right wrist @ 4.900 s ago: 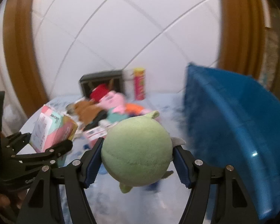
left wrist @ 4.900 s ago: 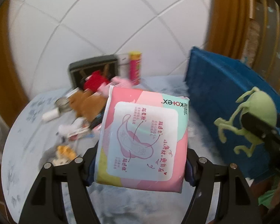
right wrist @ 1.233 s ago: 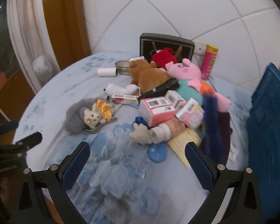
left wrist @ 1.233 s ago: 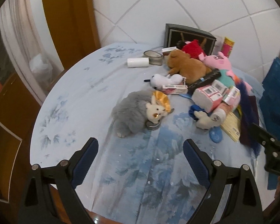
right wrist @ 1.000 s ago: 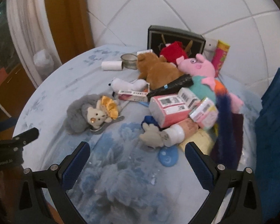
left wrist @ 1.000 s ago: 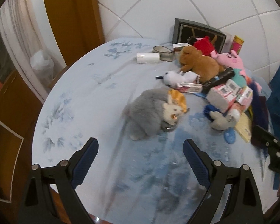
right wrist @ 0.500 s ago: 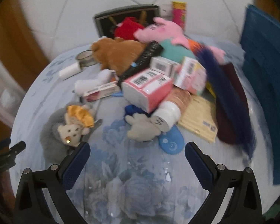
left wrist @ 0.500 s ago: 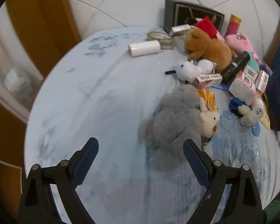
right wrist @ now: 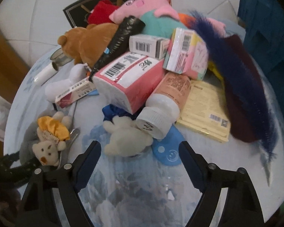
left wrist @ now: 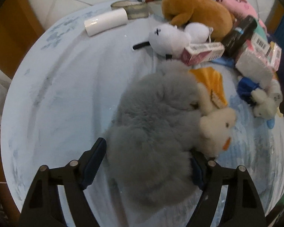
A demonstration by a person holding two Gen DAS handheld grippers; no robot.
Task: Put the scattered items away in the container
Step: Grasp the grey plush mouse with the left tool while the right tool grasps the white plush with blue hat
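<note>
A grey fluffy plush (left wrist: 153,124) with a small cream bear head (left wrist: 215,126) and an orange cap lies on the pale blue floral tablecloth (left wrist: 66,94). My left gripper (left wrist: 145,160) straddles its near end. The jaws are closing; the right pad is sunk in the fur and the left pad (left wrist: 93,160) is at its edge. My right gripper (right wrist: 139,151) hovers low over the cloth, closing with nothing gripped. A small cream plush (right wrist: 126,138) lies just beyond its fingertips. The blue container (right wrist: 265,28) stands at the right.
A pile crowds the far table: brown bear (right wrist: 89,39), pink pig plush (right wrist: 142,1), pink tissue pack (right wrist: 130,79), bottle with white cap (right wrist: 157,121), blue smiley disc (right wrist: 168,153), yellow packet (right wrist: 204,109), dark blue feather (right wrist: 236,79), white plush (left wrist: 170,36), white roll (left wrist: 106,22).
Both grippers released the pad pack and green plush earlier, then came down over the table. The left one now straddles the grey plush, the right nears the cream plush; both jaws have narrowed.
</note>
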